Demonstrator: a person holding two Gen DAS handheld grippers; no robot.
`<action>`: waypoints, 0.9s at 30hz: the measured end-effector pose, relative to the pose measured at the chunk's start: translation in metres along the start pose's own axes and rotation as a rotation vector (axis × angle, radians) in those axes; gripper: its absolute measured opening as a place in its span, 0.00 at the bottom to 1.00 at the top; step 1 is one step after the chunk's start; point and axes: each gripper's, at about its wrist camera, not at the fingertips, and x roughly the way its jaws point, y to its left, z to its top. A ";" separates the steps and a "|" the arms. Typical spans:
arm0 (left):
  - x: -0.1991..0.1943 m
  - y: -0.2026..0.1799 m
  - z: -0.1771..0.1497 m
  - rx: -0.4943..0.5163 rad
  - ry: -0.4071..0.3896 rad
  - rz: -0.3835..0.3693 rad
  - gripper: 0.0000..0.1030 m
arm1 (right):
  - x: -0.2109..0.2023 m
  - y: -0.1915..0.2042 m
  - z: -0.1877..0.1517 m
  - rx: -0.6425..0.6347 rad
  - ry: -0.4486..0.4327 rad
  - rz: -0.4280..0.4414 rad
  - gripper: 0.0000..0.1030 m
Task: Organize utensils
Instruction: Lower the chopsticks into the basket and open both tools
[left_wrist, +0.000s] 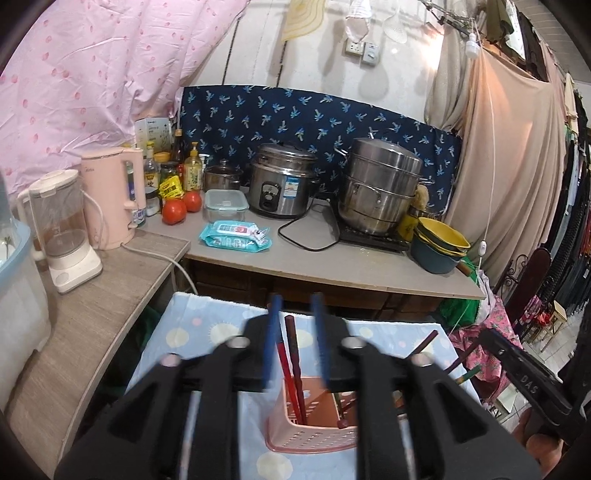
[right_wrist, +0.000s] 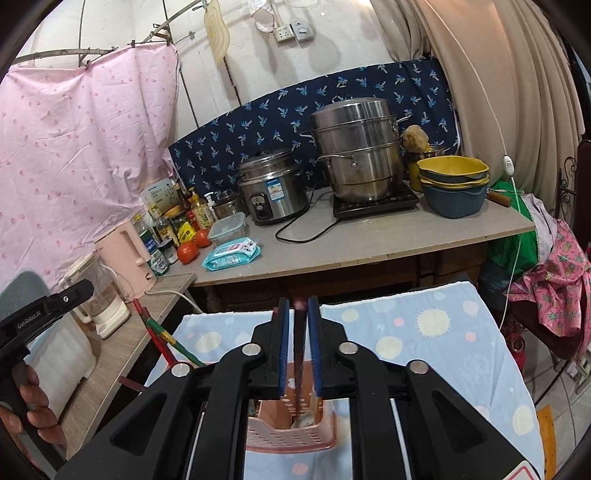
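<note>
two grippers over one pink holder
right gripper (right_wrist: 297, 347) pinches a dark chopstick (right_wrist: 298, 354) above the pink holder (right_wrist: 291, 435); left gripper (left_wrist: 295, 343) is spread around red chopsticks (left_wrist: 291, 365) already standing in it. a tilted release could miss the slot or tip the light holder on the cloth-covered bench (right_wrist: 424, 339).

Left gripper (left_wrist: 295, 332): blue pads apart, above the basket, blurred.
Chopsticks (left_wrist: 291, 365): red pair standing tilted between the pads; whether a pad touches them cannot be told.
Basket (left_wrist: 314, 439): pink, perforated, on the cloth, holding the chopsticks and other dark utensils.
Cloth (left_wrist: 199, 332): pale blue with dots and suns, covering the near surface.
Right gripper (left_wrist: 517, 373): black body at the right edge, with dark chopsticks (left_wrist: 428, 341) near it.
Counter (left_wrist: 332, 266): rice cooker (left_wrist: 282, 184), steamer pot (left_wrist: 380, 184), bowls (left_wrist: 439, 242), wipes (left_wrist: 236, 238), tomatoes (left_wrist: 175, 210).
Side shelf (left_wrist: 92, 317): pink kettle (left_wrist: 110, 199), blender (left_wrist: 64, 229).
</note>
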 end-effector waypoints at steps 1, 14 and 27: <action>0.000 0.001 -0.001 -0.005 -0.002 0.008 0.32 | -0.002 -0.001 0.000 0.003 -0.006 -0.006 0.23; -0.025 0.009 -0.015 -0.011 0.007 0.026 0.33 | -0.041 -0.009 -0.011 0.019 -0.047 -0.028 0.36; -0.063 0.012 -0.060 0.009 0.066 0.036 0.34 | -0.087 -0.004 -0.072 0.014 0.019 -0.020 0.38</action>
